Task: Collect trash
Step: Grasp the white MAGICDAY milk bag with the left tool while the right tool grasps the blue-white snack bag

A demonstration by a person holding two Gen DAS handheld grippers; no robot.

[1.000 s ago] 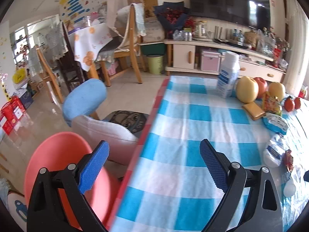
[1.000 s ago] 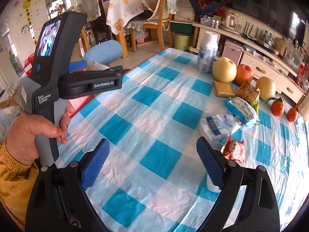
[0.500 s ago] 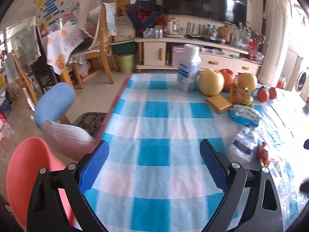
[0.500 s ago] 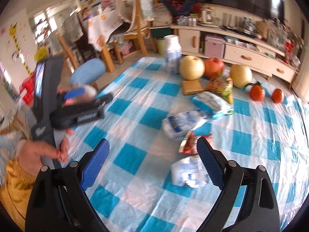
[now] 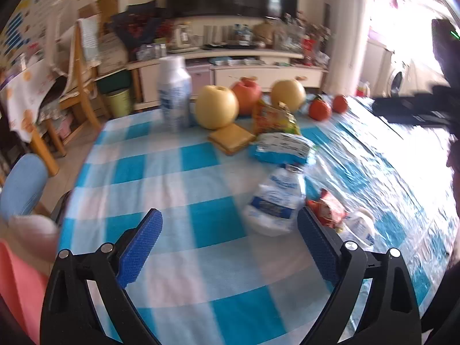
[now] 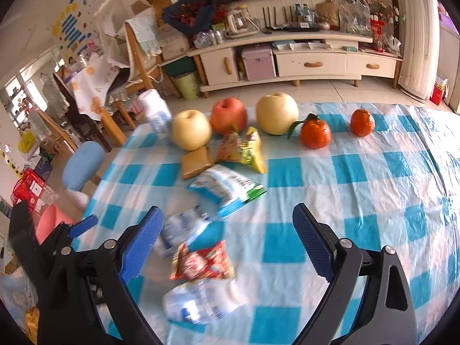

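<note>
Wrappers litter the blue-and-white checked tablecloth [image 6: 330, 207] as I hold both grippers over it, each with its blue-padded jaws spread wide and nothing between them. Ahead of my right gripper [image 6: 227, 240], a red snack wrapper [image 6: 202, 261] lies just beyond the gap between the fingers, with a crumpled clear-and-blue plastic bag [image 6: 201, 302] nearer to me and slightly left of centre. A white-and-blue wrapper [image 6: 184, 227] sits close beside the left finger, and a blue-and-white snack bag [image 6: 227, 189] with a green edge lies farther ahead; beyond that stands an orange-and-yellow packet [image 6: 241, 149] next to a flat tan square [image 6: 197, 162]. Fruit lines the far side — two yellow pears [image 6: 191, 129], a red apple [image 6: 228, 116] and two oranges [image 6: 315, 133] — with a white bottle [image 6: 156, 115] at the far left. My left gripper [image 5: 230, 247] hovers above bare cloth; from it the white-and-blue wrapper [image 5: 276, 204] lies ahead and just inside the right finger, the red wrapper [image 5: 326, 210] just beyond that finger's tip, and the clear bag [image 5: 359, 230] behind it to the right. This view is blurred — finer details of the packets I cannot make out. At the far right edge, a dark shape that looks like the other handset [image 5: 417, 109] hangs above the table.
</note>
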